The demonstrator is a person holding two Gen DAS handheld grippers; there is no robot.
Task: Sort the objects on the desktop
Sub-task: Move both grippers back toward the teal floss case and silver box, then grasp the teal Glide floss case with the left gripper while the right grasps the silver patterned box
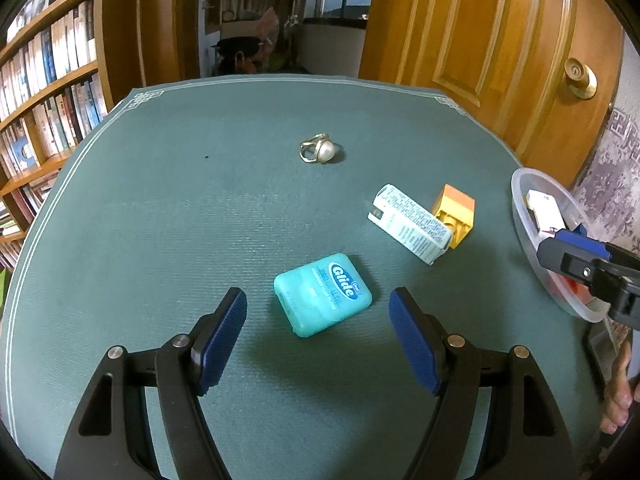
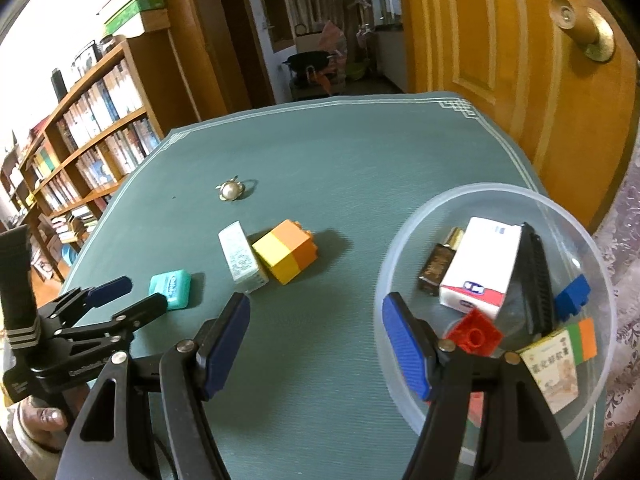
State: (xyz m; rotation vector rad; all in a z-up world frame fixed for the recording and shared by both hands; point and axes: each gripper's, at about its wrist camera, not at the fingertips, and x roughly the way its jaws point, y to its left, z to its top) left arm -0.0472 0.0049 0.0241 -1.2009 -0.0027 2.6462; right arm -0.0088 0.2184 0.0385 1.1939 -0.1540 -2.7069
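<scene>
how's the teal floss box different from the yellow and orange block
The teal floss box is flat, rounded at the corners and carries a printed blue label; the yellow and orange block is a plain, sharp-edged cube in two colours. The floss box lies alone, just ahead of the open left gripper, while the block touches a small white carton. Both rest on the green table, outside the clear bowl.

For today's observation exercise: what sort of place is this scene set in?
Probably a home study or living room: full bookshelves, a panelled wooden door with a brass knob, and a green-covered table.
</scene>
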